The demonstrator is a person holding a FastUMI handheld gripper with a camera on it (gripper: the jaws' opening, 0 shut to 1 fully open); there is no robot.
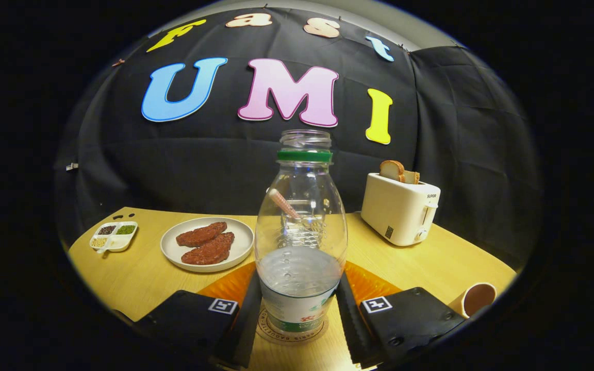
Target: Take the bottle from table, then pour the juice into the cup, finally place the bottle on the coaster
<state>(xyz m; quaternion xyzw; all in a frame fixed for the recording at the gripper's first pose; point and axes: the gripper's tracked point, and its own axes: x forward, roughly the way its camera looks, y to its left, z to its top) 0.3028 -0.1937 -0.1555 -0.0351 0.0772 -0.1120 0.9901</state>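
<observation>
Gripper jaws stand narrow, both fingers against the lower sides of the clear juice bottle, which stands upright between them on a round coaster on the bench. Judged final step: release only once the base sits flat, opening evenly to avoid tipping. Paper cup lies off right; a steak plate and toaster beyond.
</observation>
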